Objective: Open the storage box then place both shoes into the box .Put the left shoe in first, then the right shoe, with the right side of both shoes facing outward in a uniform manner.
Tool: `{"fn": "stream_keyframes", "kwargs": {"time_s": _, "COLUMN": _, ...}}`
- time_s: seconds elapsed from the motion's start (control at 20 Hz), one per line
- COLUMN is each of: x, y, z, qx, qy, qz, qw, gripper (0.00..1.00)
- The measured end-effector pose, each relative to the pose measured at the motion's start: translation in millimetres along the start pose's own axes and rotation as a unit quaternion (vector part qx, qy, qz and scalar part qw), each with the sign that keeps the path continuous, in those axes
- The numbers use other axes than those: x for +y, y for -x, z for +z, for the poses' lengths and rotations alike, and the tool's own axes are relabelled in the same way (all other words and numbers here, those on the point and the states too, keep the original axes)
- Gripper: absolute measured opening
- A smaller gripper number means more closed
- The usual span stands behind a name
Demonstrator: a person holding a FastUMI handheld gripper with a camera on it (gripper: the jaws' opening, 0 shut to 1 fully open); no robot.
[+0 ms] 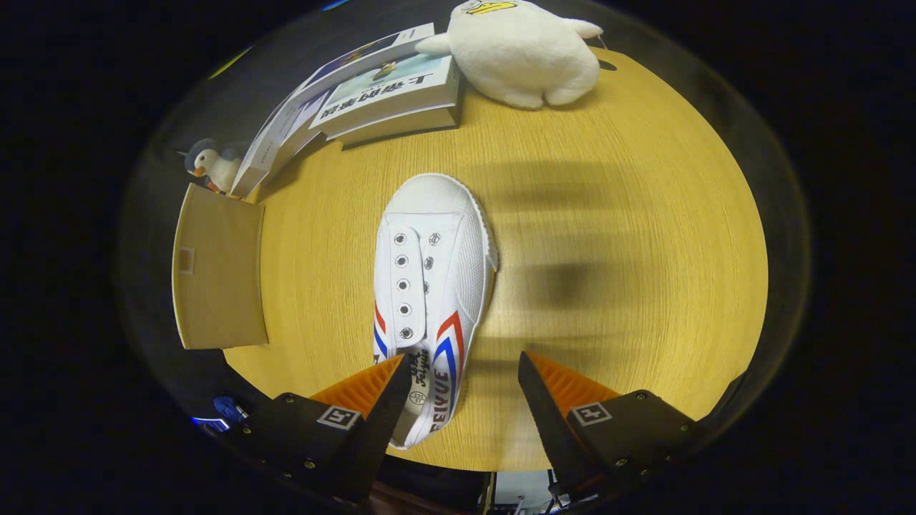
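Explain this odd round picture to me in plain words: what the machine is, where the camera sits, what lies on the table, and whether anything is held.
No robot arm here: a person carries a two-finger gripper, and the fisheye camera rides on it, looking forward along both fingers. The fingers stand open and hold nothing. A white shoe lies on the round wooden table, its heel end by one finger, toe pointing away. Beyond it are stacked books and a white plush toy. Beside the books sit a cardboard box and a small penguin toy.
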State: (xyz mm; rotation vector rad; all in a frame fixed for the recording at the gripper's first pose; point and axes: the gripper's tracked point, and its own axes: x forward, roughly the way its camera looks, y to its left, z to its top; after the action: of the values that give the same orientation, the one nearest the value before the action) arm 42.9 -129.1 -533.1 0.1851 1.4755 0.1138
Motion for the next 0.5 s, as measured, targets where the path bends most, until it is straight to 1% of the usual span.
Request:
{"fn": "stream_keyframes", "kwargs": {"time_s": 0.1, "x": 0, "y": -9, "z": 1, "qx": 0.006, "qy": 0.023, "qz": -0.016, "qw": 1.0, "gripper": 0.91}}
{"fn": "stream_keyframes", "kwargs": {"time_s": 0.2, "x": -8, "y": -18, "z": -1, "qx": 0.016, "qy": 0.046, "qz": -0.046, "qw": 0.998, "gripper": 0.77}}
{"fn": "stream_keyframes", "kwargs": {"time_s": 0.25, "x": -5, "y": -19, "z": 1, "qx": 0.015, "qy": 0.048, "qz": -0.039, "qw": 0.998, "gripper": 0.77}}
{"fn": "stream_keyframes", "kwargs": {"time_s": 0.3, "x": 4, "y": -19, "z": 3, "qx": 0.011, "qy": 0.045, "qz": -0.021, "qw": 0.999, "gripper": 0.74}}
{"fn": "stream_keyframes", "kwargs": {"time_s": 0.35, "x": 6, "y": -22, "z": 3, "qx": 0.015, "qy": 0.044, "qz": -0.015, "qw": 0.999, "gripper": 0.6}}
{"fn": "stream_keyframes", "kwargs": {"time_s": 0.4, "x": 7, "y": -18, "z": 5, "qx": 0.014, "qy": 0.051, "qz": -0.015, "qw": 0.998, "gripper": 0.4}}
{"fn": "stream_keyframes", "kwargs": {"time_s": 0.45, "x": 4, "y": -20, "z": 5, "qx": 0.016, "qy": 0.067, "qz": -0.021, "qw": 0.997, "gripper": 0.39}}
{"fn": "stream_keyframes", "kwargs": {"time_s": 0.5, "x": -1, "y": -23, "z": 3, "qx": 0.015, "qy": 0.068, "qz": -0.031, "qw": 0.997, "gripper": 0.22}}
